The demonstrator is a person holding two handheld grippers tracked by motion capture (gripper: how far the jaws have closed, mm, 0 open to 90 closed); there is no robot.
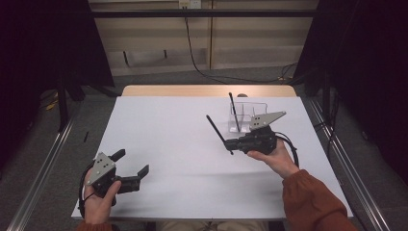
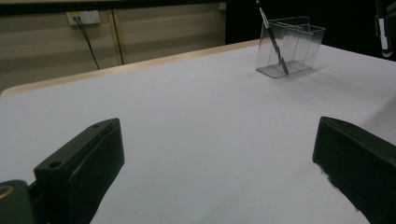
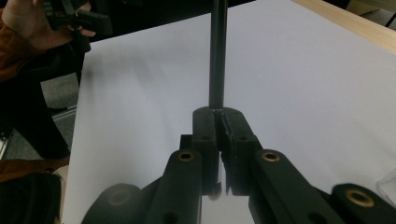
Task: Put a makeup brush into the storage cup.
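My right gripper (image 1: 231, 143) is shut on a black pen (image 1: 217, 131), held above the white table (image 1: 168, 134) right of centre. In the right gripper view the pen (image 3: 217, 56) sticks out past the closed jaws of the right gripper (image 3: 219, 116). Just behind it stands a clear plastic holder (image 1: 248, 115) with another black pen (image 1: 234, 111) leaning inside. The left gripper view has this holder (image 2: 292, 46) and its pen (image 2: 273, 39) far off. My left gripper (image 1: 132, 161) rests near the front left corner, open, nothing between its jaws (image 2: 219, 154).
The table's wooden far edge (image 1: 207, 90) borders the white sheet. Metal rails (image 1: 43, 163) run along both sides on the floor. Cables (image 1: 202, 67) lie behind the table. The person's orange sleeve (image 1: 312, 202) comes in at the lower right.
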